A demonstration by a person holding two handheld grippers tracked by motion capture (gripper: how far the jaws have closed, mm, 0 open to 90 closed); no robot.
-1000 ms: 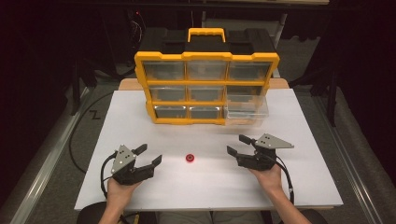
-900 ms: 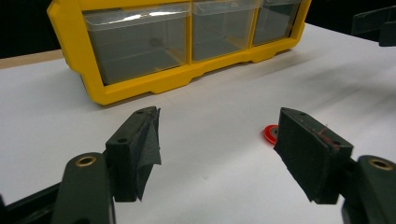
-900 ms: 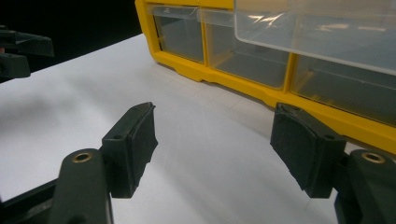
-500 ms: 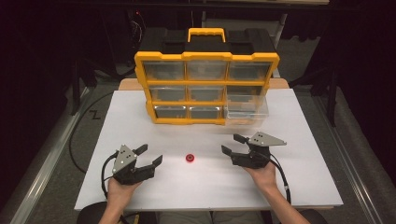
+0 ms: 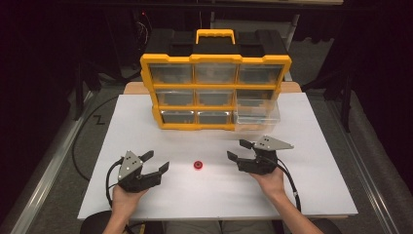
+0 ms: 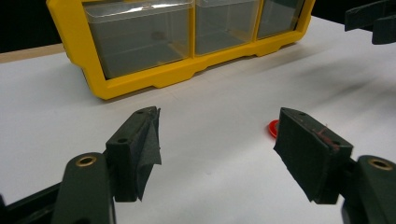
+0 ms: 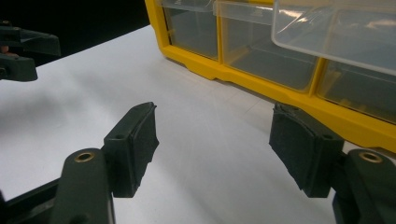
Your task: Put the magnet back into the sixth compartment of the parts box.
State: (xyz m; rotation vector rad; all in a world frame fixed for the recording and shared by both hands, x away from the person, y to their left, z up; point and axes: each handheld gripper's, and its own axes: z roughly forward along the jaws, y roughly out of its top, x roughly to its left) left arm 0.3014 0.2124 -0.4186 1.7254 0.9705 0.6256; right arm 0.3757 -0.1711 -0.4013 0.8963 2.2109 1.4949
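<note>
1. Red ring (image 5: 197, 165) lies flat on the white worktop (image 5: 311, 195), right between the two grippers and touching neither.
2. Left hand-held gripper (image 5: 155, 162) sits just to the ring's left, jaws spread wide, nothing between them; in its own view the red ring (image 6: 272, 129) peeks out beside the right-hand jaw.
3. Right hand-held gripper (image 5: 239, 150) is on the other side, near the ring, jaws also wide apart and empty.
4. Farther back stands a yellow drawer cabinet (image 5: 215, 58) with clear drawers.
5. Its lower right drawer (image 5: 257, 113) sticks out from the frame, in front of the right gripper.
</note>
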